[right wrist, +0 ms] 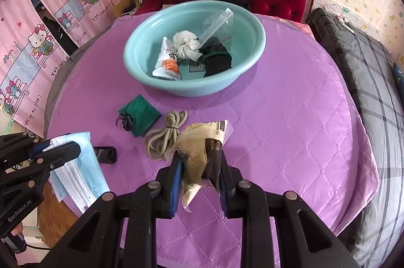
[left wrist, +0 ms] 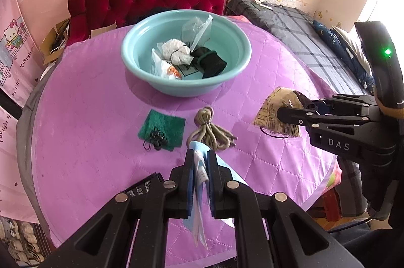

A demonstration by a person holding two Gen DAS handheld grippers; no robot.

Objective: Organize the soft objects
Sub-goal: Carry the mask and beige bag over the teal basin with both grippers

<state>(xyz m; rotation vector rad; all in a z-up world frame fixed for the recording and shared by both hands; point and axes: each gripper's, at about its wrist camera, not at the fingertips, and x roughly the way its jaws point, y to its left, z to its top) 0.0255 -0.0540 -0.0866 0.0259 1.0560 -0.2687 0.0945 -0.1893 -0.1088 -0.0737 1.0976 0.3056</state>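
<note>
A: Where was the basin (left wrist: 141, 41) vs the grippers?
B: Far side, dead ahead of both. L gripper (left wrist: 200, 159) pinched tight on the mask (right wrist: 80, 167); R gripper (right wrist: 199, 162) clamped on the packet (right wrist: 197, 146).
A: Nearer hand?
B: Couldn't tell, approx. equal; packet's long axis pointed at the basin.
</note>
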